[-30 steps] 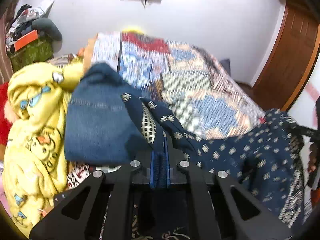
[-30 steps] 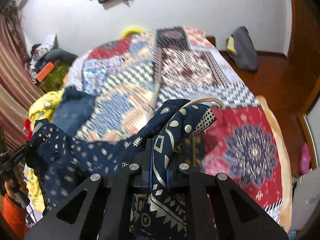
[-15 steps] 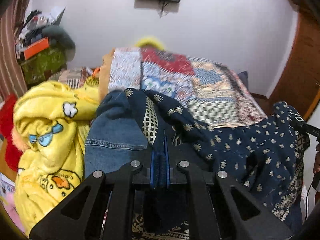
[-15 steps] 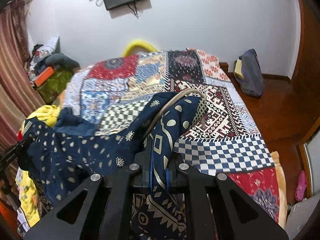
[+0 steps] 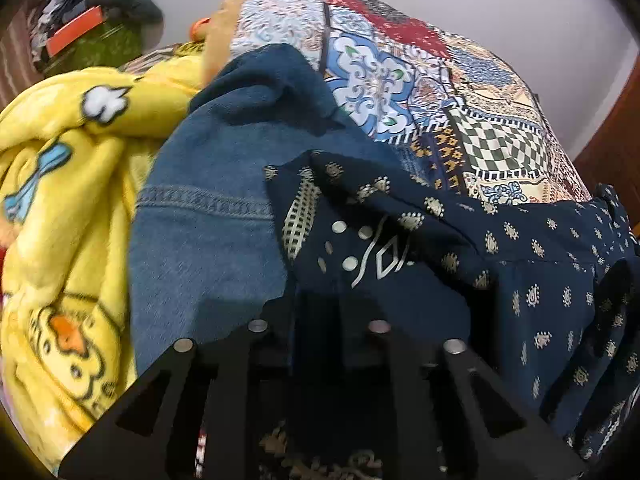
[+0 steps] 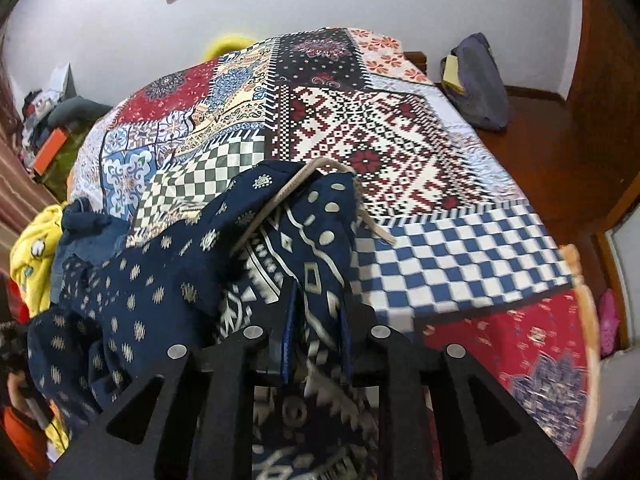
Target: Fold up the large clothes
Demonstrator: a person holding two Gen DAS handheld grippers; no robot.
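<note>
A navy garment with a cream print (image 5: 520, 280) lies bunched across the near edge of the bed, and its beige drawstring (image 6: 280, 200) loops over the top fold. My left gripper (image 5: 320, 308) hangs low over it with jaws opening; a fold of the navy cloth lies loosely between the dark fingers. In the right wrist view the same navy garment (image 6: 160, 280) spreads to the left. My right gripper (image 6: 316, 312) has its jaws opening too, with the patterned hem slack between the blue pads (image 6: 289, 332).
The bed's patchwork cover (image 6: 400, 140) stretches ahead. Blue denim clothing (image 5: 208, 220) and a yellow cartoon blanket (image 5: 60, 200) lie at the left. A clutter pile (image 5: 92, 28) stands at the far left. A grey backpack (image 6: 476, 84) rests on the wooden floor at the right. An orange sleeve (image 6: 20, 432) shows at lower left.
Both grippers sank toward the bed and moved forward with the navy garment. Their jaws, shut on the cloth before, now stand apart, and the cloth rests on the denim and the cover.
</note>
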